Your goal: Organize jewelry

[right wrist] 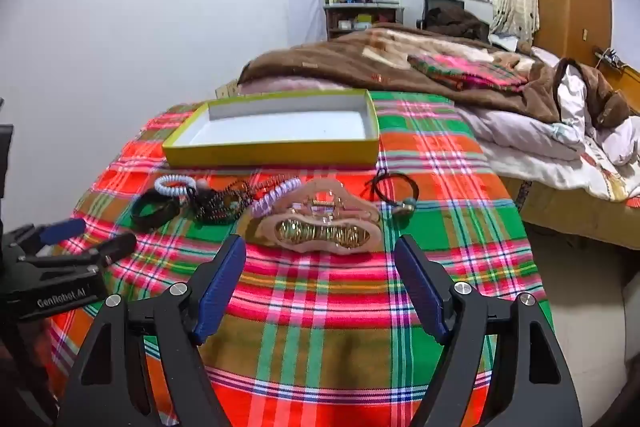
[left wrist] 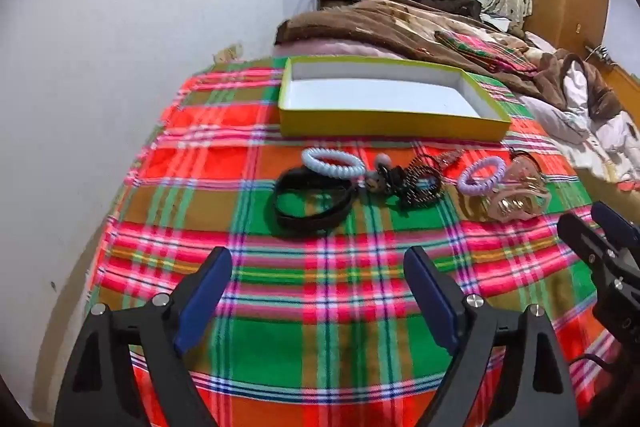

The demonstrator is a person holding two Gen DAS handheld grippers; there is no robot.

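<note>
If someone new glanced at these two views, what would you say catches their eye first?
Probably the loud red, green and orange plaid cloth covering the table. On it, the empty yellow-sided box sits at the far side, with a row of hair accessories in front of it, the large pink claw clip nearest the open right gripper.

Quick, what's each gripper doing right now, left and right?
Left gripper: open, holding nothing.
Right gripper: open, holding nothing.
</note>
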